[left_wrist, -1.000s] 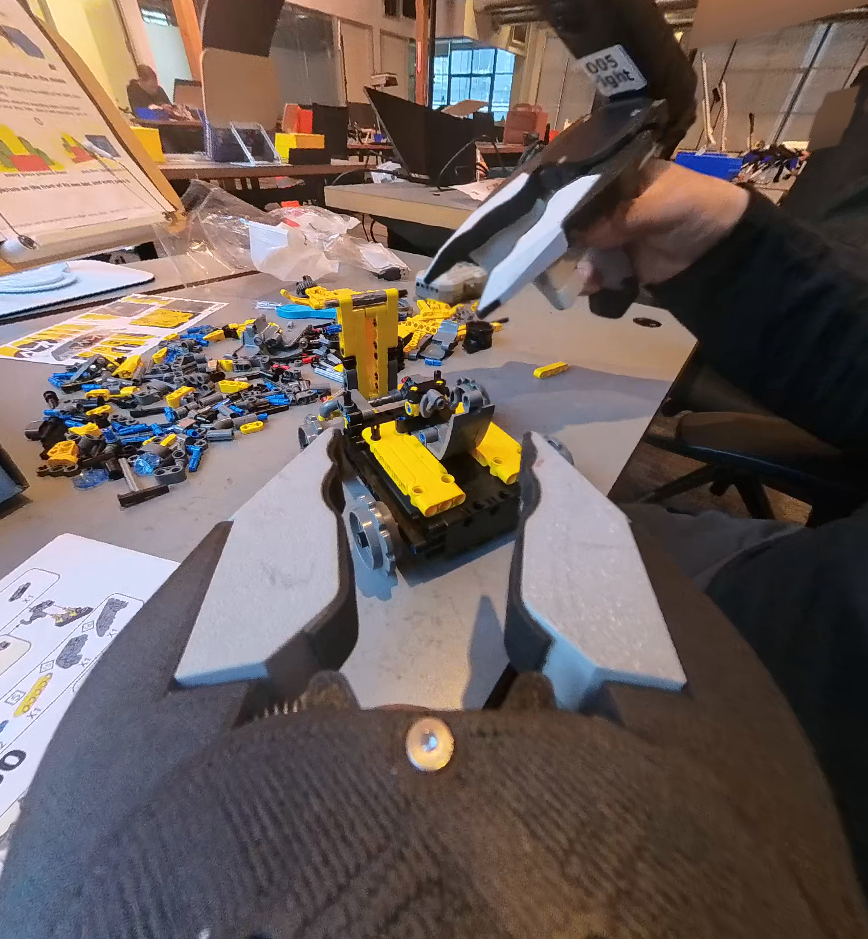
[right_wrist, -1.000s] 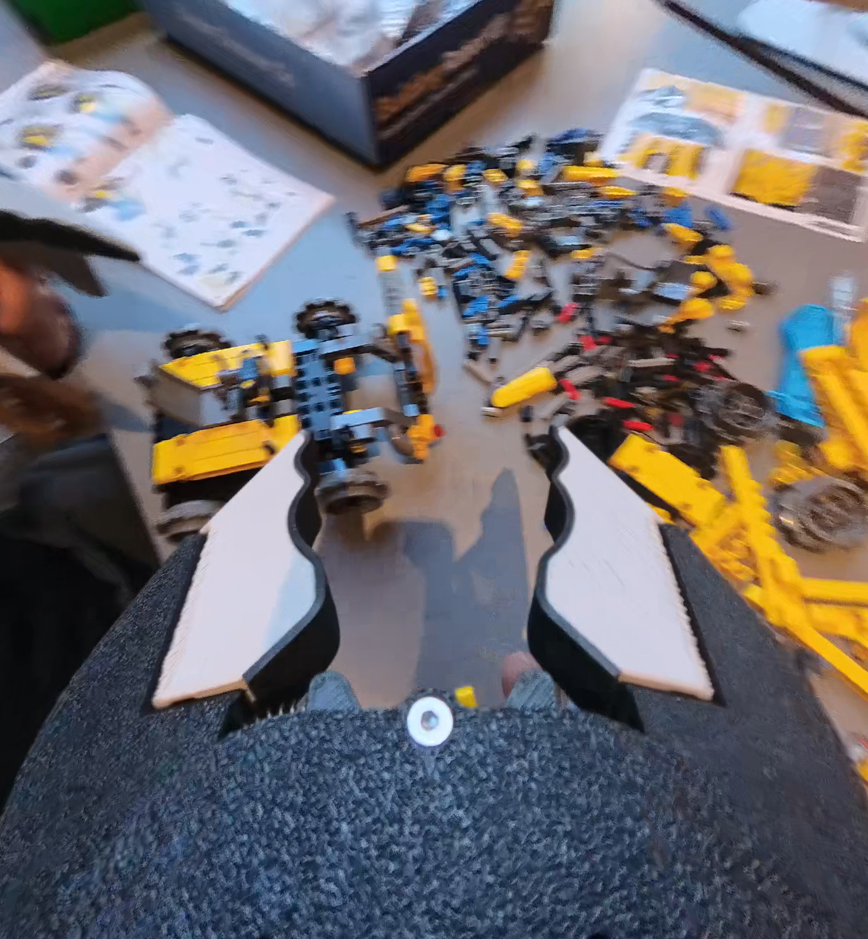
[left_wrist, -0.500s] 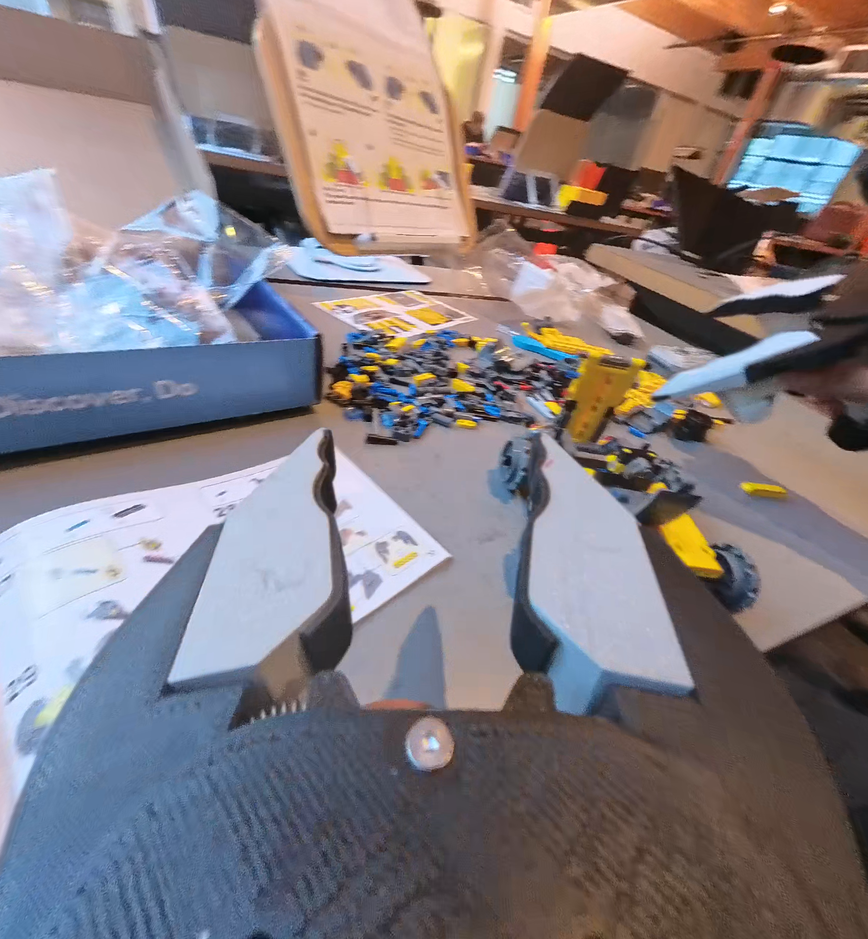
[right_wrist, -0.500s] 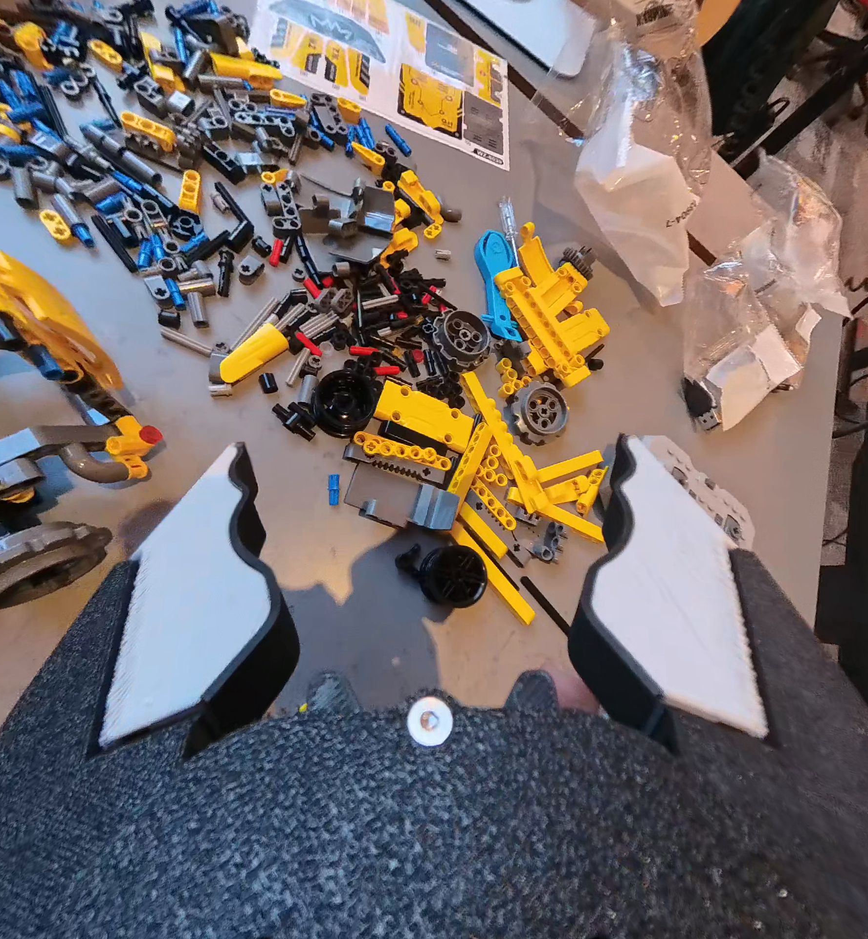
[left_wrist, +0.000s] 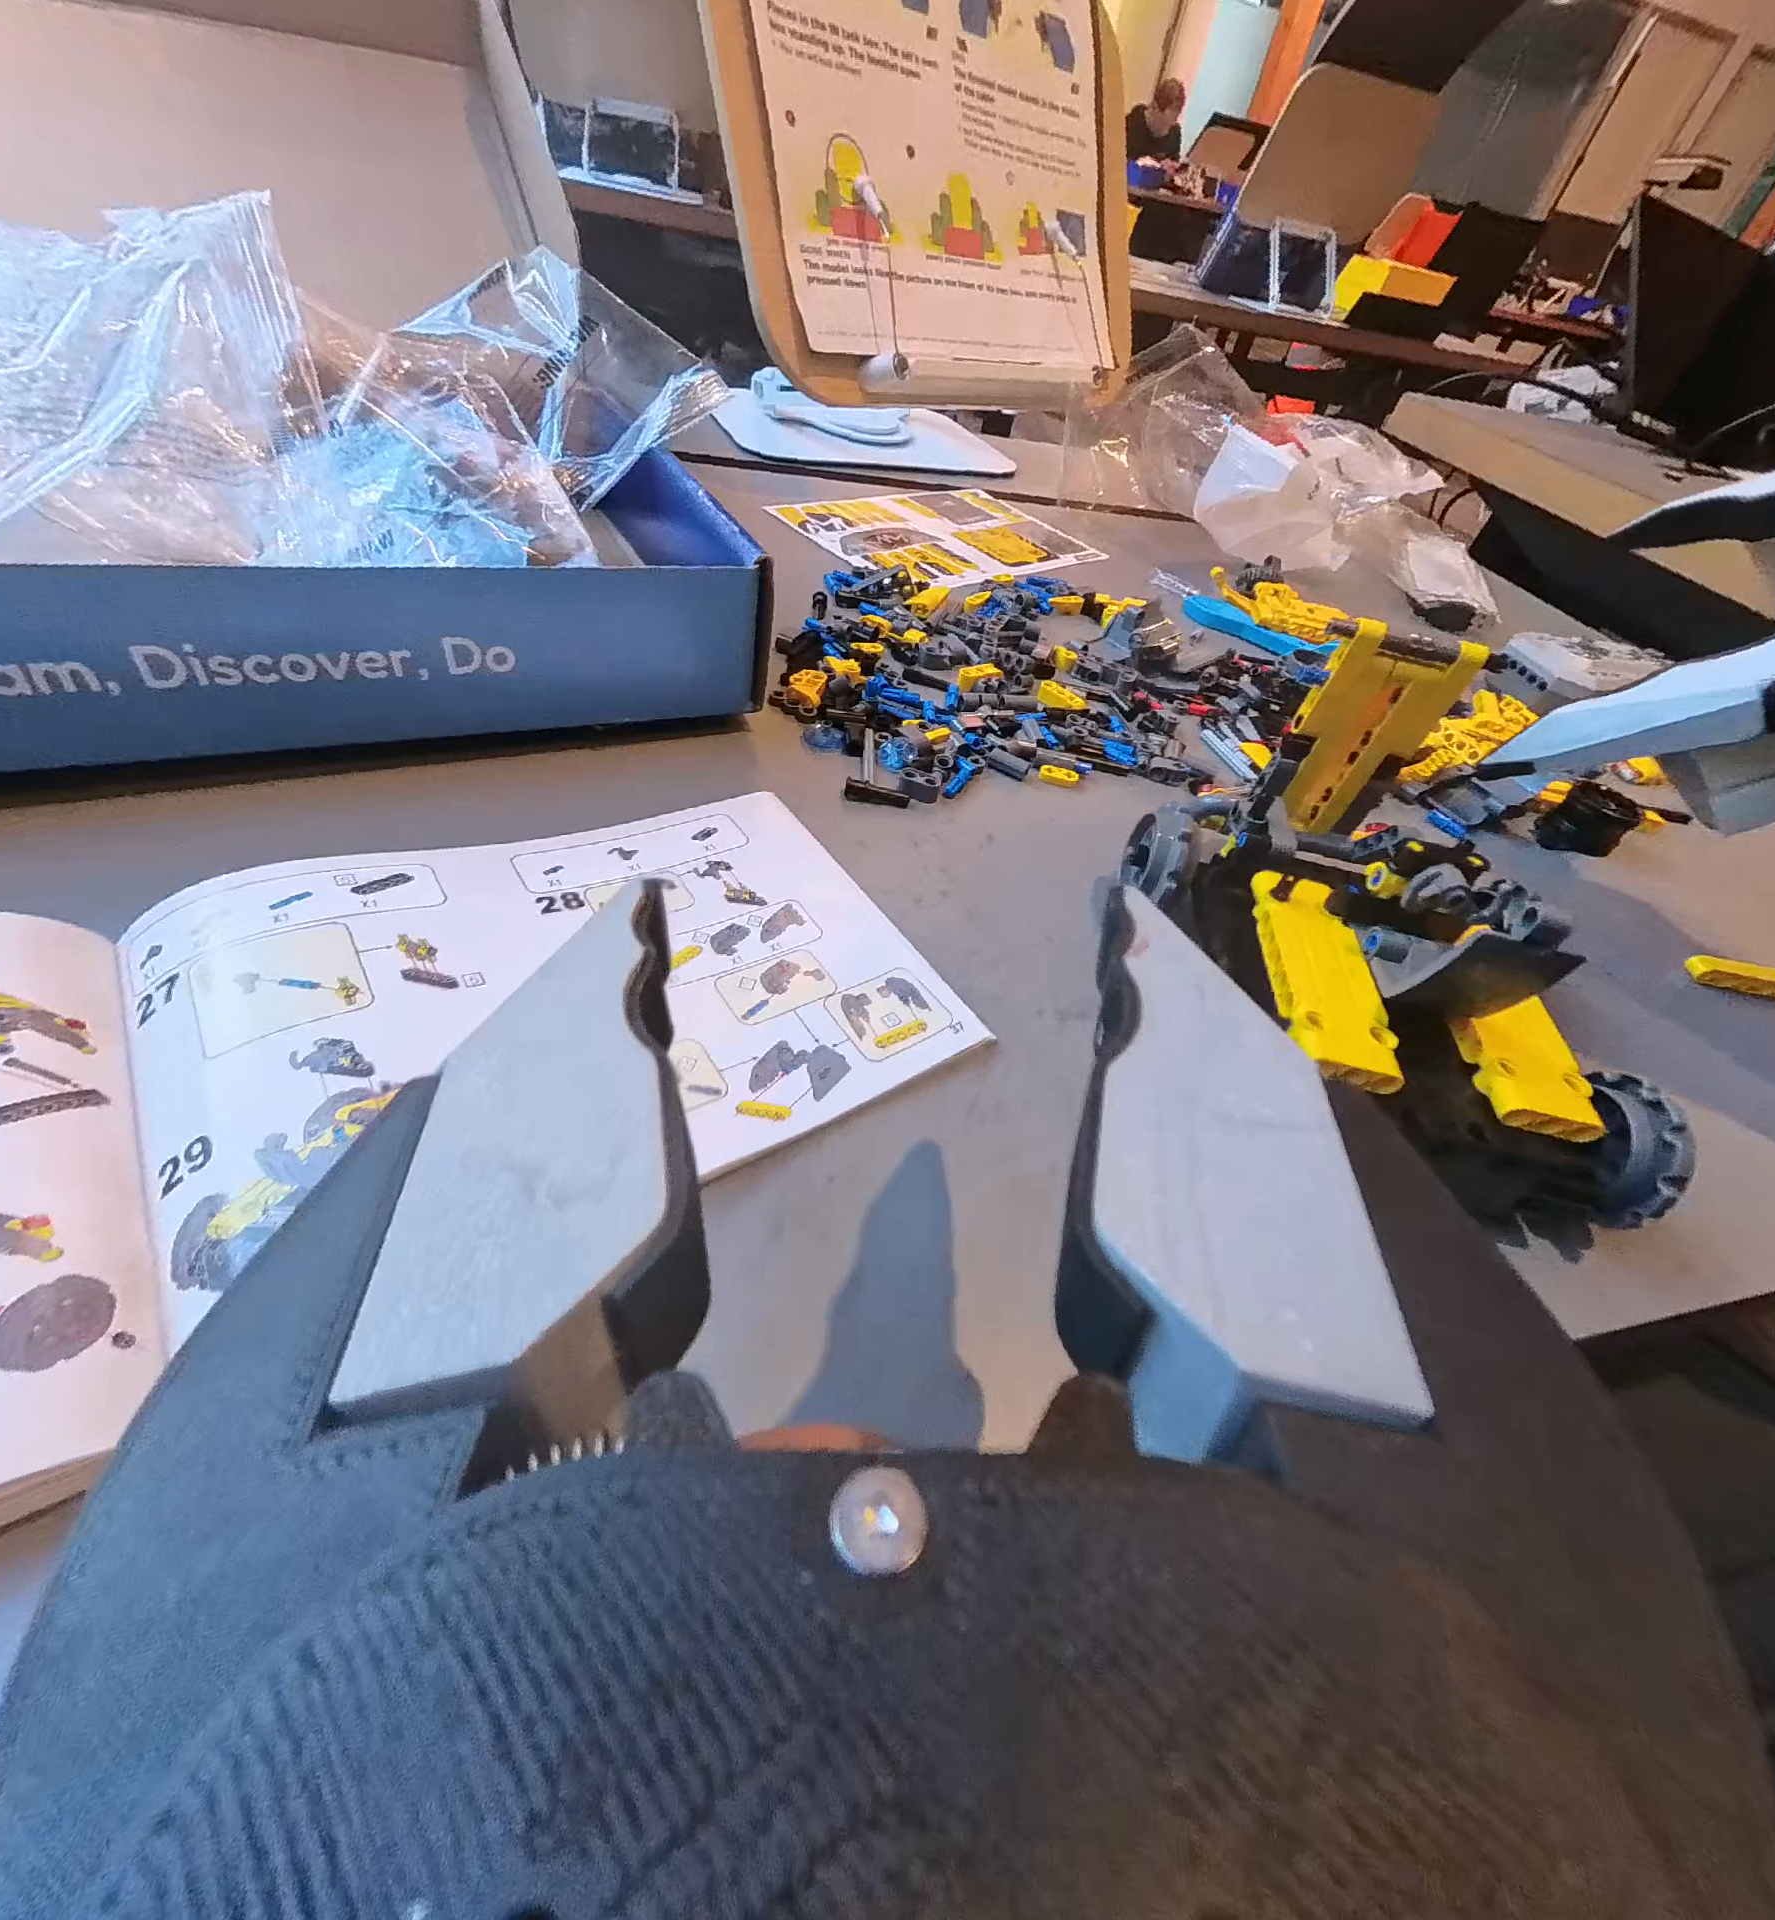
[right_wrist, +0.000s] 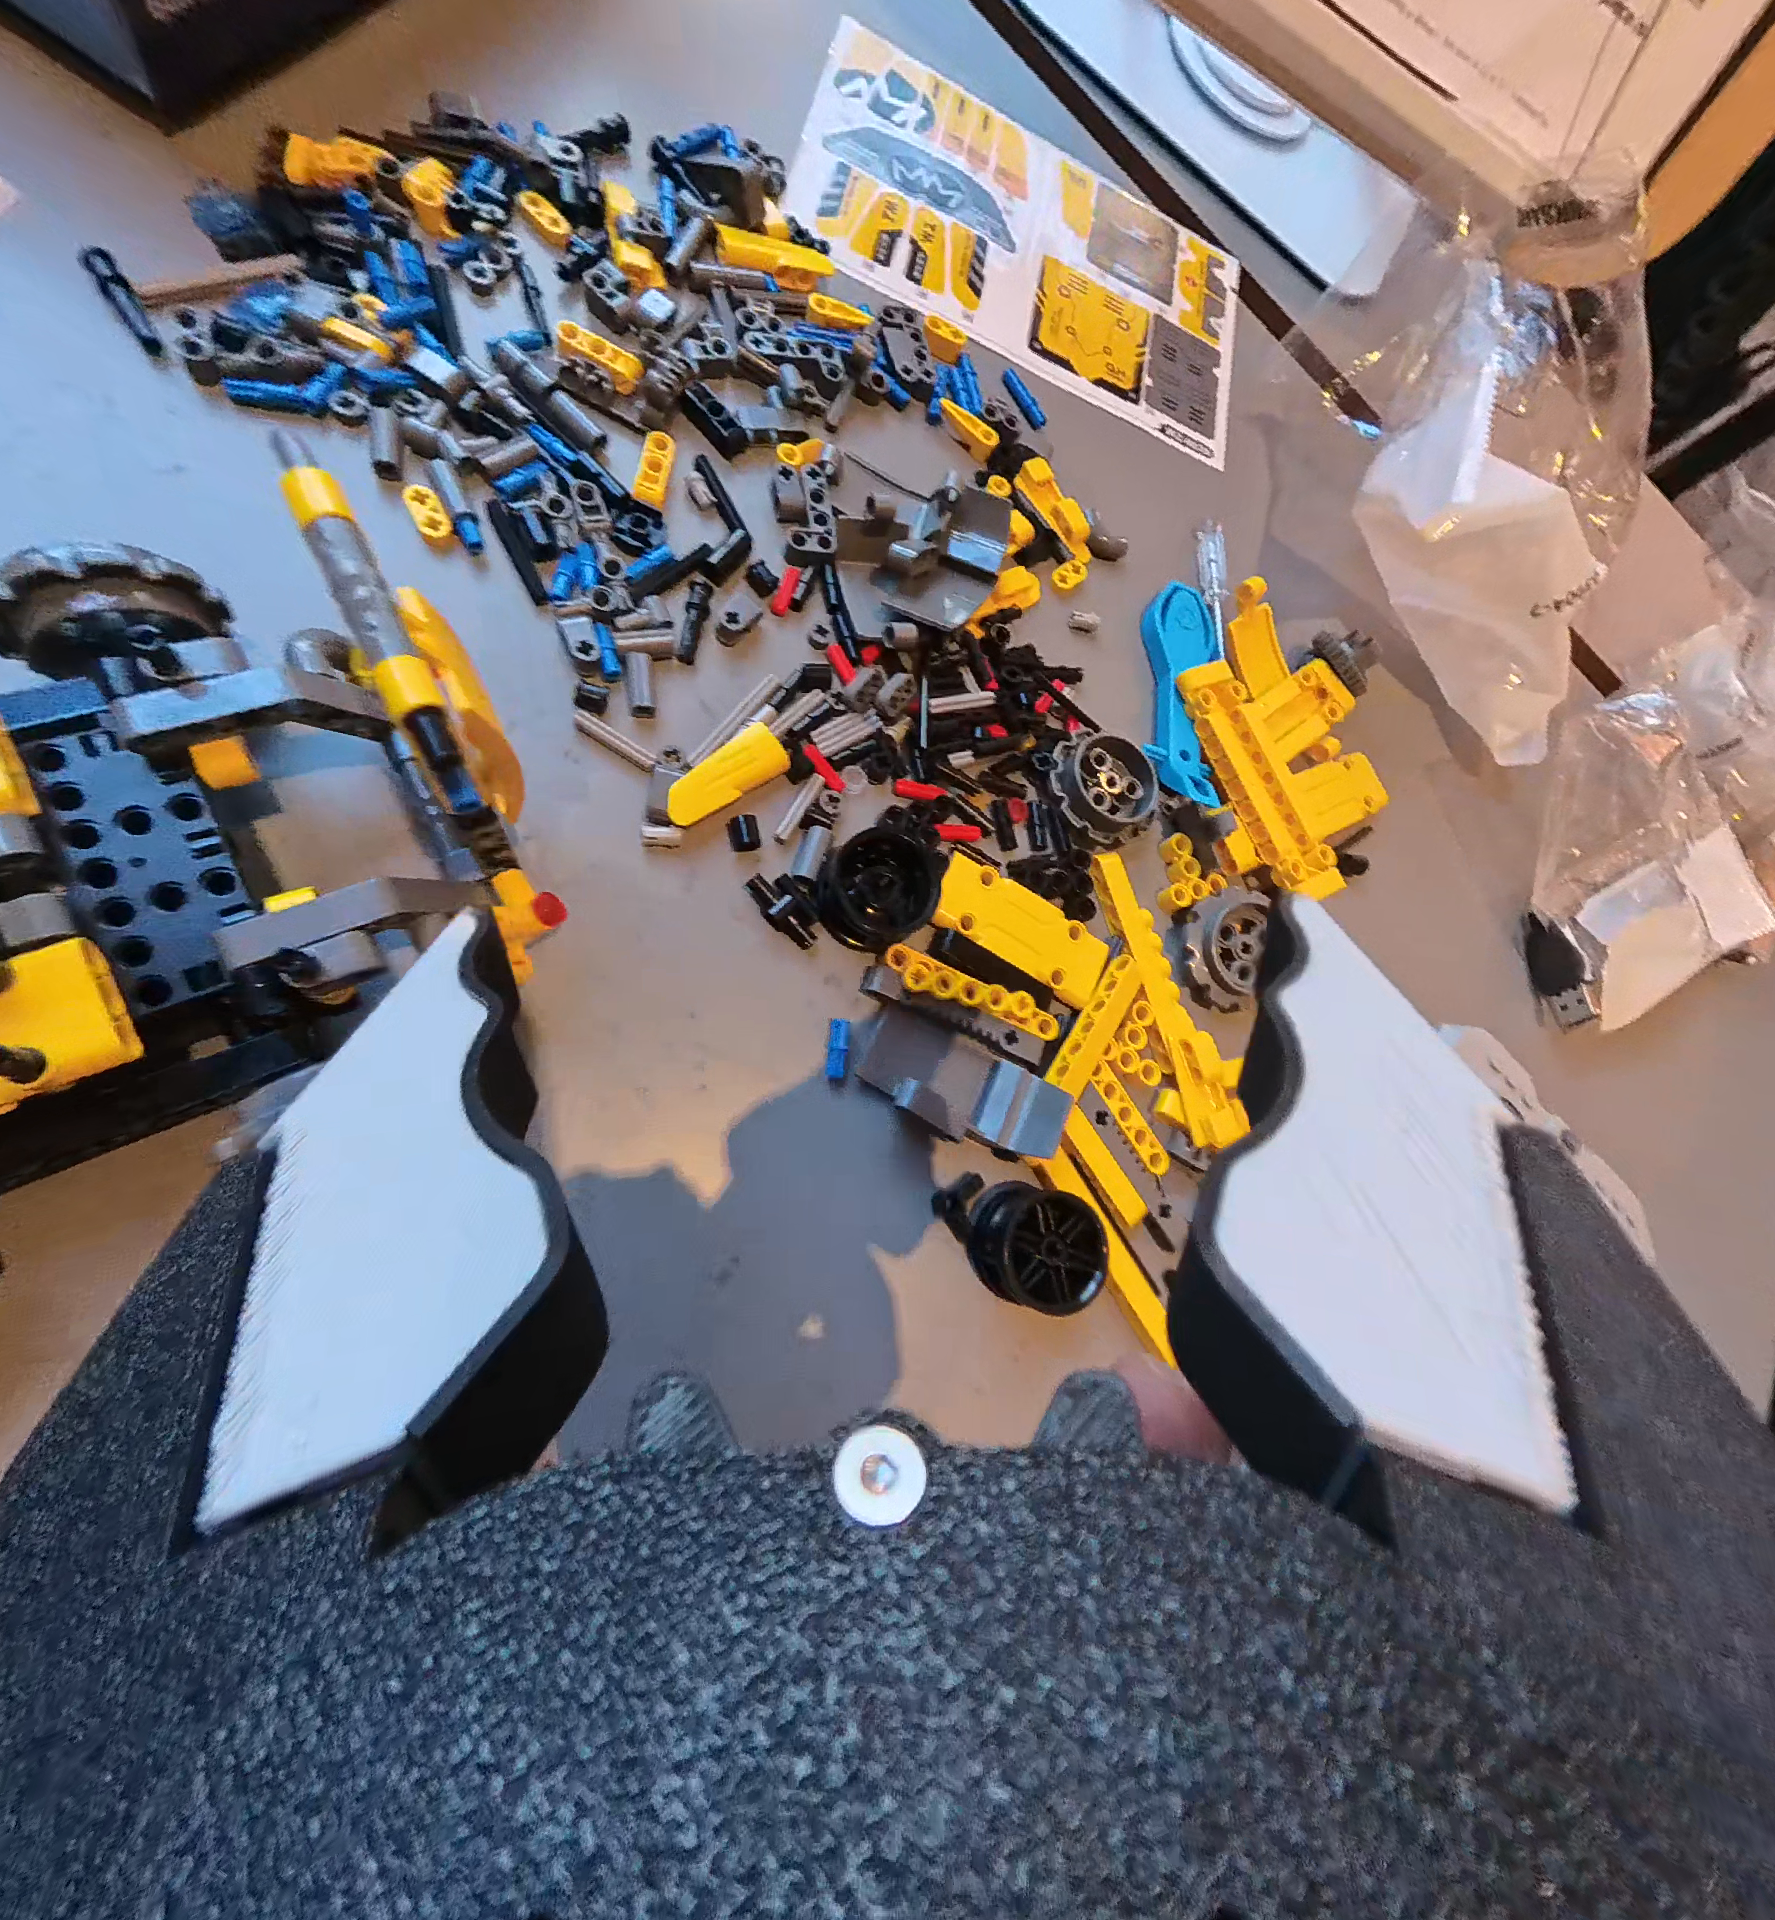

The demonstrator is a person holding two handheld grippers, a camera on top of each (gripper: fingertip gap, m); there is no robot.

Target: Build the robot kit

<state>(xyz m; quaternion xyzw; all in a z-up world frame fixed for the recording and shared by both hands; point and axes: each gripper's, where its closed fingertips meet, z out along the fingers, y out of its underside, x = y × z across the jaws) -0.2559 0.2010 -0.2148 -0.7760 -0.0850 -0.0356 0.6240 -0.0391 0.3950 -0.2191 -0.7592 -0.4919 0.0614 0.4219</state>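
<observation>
My left gripper [left_wrist: 883, 914] is open and empty, held over bare grey table between an open instruction booklet [left_wrist: 447, 997] and a part-built yellow and black wheeled model [left_wrist: 1382, 956], whose left side is just past my right finger. My right gripper [right_wrist: 883, 925] is open wide and empty above a heap of yellow beams [right_wrist: 1132, 1039], a black wheel hub [right_wrist: 1044, 1242] and a black tyre [right_wrist: 878, 883]. The model [right_wrist: 114, 894] lies to its left. The right gripper also shows in the left wrist view [left_wrist: 1558, 655], low over the yellow beams behind the model.
A spread of small blue, grey and yellow parts [right_wrist: 602, 343] covers the table's middle. A sticker sheet [right_wrist: 1018, 239] and clear bags [right_wrist: 1589, 644] lie beyond. A blue box [left_wrist: 343, 665] holding bags stands at the left, a board on a stand [left_wrist: 914, 187] behind. The table edge [left_wrist: 1641, 1309] runs close to the right. Measured from the fingertips, the black wheel hub [right_wrist: 1044, 1242] is 10 centimeters or so from the right gripper and 35 centimeters from the left. Seen from the left wrist view [left_wrist: 1595, 807] as well.
My left gripper has drawn back from the model's rear and swung left toward the booklet. My right gripper has opened wider and moved right and lower over the yellow beams.
</observation>
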